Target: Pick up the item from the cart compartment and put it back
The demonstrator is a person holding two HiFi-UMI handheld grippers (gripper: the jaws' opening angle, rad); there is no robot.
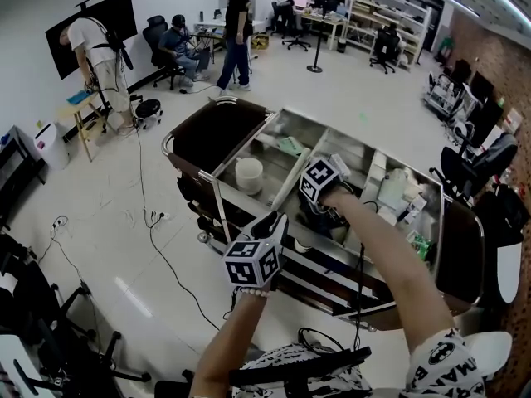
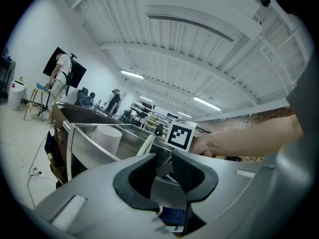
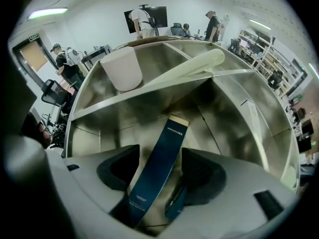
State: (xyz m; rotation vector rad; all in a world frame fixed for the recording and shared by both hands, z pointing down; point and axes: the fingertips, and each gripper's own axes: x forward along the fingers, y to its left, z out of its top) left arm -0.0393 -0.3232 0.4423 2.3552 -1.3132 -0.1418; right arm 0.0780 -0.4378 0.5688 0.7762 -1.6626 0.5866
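Left gripper (image 2: 162,162) hovers just off the near edge of the bench (image 1: 217,191), its fingers slightly apart with nothing between them. The right gripper (image 3: 159,167) reaches into a steel compartment by that edge, fingers spread either side of a dark blue box (image 3: 167,148) leaning there. A white tub (image 3: 122,68) sits beyond the divider.

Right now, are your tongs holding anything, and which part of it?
Nothing is gripped yet. The right tongs stand open around the lower end of a dark blue box, with gaps on both sides. The left tongs are open and empty.
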